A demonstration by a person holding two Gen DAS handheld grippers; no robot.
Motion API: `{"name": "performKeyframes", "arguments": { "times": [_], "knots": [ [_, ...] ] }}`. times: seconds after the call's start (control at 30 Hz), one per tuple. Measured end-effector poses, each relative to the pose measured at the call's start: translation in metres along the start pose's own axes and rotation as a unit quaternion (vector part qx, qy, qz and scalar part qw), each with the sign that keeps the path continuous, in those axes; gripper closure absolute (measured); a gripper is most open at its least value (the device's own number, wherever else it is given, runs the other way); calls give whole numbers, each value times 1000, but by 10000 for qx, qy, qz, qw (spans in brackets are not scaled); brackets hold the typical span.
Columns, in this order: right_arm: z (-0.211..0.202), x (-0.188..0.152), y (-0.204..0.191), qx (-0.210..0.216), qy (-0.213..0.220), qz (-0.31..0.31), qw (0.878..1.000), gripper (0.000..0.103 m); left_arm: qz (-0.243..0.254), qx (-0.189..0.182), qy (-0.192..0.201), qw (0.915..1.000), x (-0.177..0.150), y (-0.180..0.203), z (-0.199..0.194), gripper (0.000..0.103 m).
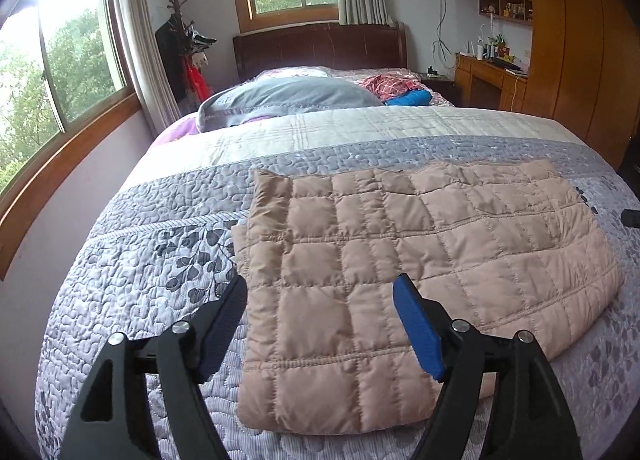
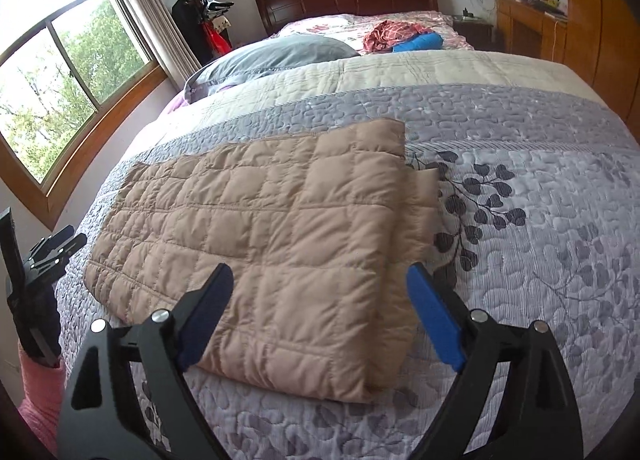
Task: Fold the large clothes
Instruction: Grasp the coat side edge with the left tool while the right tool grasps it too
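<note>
Tan quilted jacket (image 1: 400,268) lies folded into a flat rectangle on the grey leaf-patterned bedspread (image 1: 160,228) near the foot of the bed. In the left wrist view the left tool (image 1: 320,288) hangs above the jacket's near left corner with its jaws spread wide and nothing between them; one blue pad sits over the fabric, the dark one at the jacket's left edge, neither pressing on it. Beyond the jacket a grey pillow (image 1: 288,98) rests toward the wooden headboard (image 1: 320,46), with red and blue clothes (image 1: 400,90) beside it. In the right wrist view the right tool (image 2: 320,280) hovers over the jacket's near right part, jaws likewise wide apart and empty. Left of the jacket, at the bed's edge, the left tool shows as a small black shape, clear of the fabric.
</note>
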State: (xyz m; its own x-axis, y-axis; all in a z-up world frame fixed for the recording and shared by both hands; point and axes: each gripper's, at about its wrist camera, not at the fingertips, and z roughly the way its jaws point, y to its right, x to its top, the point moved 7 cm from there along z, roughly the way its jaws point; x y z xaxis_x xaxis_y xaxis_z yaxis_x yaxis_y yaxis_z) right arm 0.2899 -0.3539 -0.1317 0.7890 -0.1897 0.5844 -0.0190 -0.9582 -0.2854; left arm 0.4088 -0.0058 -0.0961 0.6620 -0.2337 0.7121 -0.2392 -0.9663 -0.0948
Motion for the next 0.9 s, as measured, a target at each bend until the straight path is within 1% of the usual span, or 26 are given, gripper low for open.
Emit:
{"name": "performKeyframes", "arguments": {
  "times": [0.07,0.13,0.17,0.2,0.27,0.37,0.5,0.67,0.7,0.8,0.87,0.9],
  "knots": [
    [6,-4,9,113,-127,88,9998,13,-262,-306,-236,9989,0,-16,14,24],
    [16,-6,15,297,-281,277,9988,13,-656,-711,-565,9937,-2,-33,32,23],
    [20,-8,19,378,-347,372,9980,13,-923,-898,-739,9889,-4,-44,42,23],
    [25,-9,25,510,-437,496,9965,13,-1150,-999,-861,9846,-6,-54,50,23],
    [33,-10,32,626,-537,641,9945,13,-1590,-1247,-1034,9739,-10,-76,66,23],
    [46,-14,45,832,-683,897,9901,13,-1907,-1644,-1194,9604,-16,-92,83,23],
    [57,-17,56,1117,-778,1210,9833,13,-2017,-2146,-1351,9460,-23,-89,100,23],
    [70,-20,61,1333,-885,1392,9773,12,-2121,-2463,-1616,9318,-31,-79,127,23],
    [72,-19,61,1361,-895,1408,9765,12,-2162,-2552,-1642,9280,-32,-77,132,23],
    [77,-17,59,1482,-902,1410,9747,12,-2173,-2757,-1605,9225,-30,-74,141,20],
    [80,-14,56,1553,-916,1414,9734,10,-2185,-2955,-1653,9152,-27,-68,145,20],
    [83,-12,55,1528,-918,1396,9740,10,-2191,-3003,-1682,9130,-25,-65,148,20]
  ]
}}
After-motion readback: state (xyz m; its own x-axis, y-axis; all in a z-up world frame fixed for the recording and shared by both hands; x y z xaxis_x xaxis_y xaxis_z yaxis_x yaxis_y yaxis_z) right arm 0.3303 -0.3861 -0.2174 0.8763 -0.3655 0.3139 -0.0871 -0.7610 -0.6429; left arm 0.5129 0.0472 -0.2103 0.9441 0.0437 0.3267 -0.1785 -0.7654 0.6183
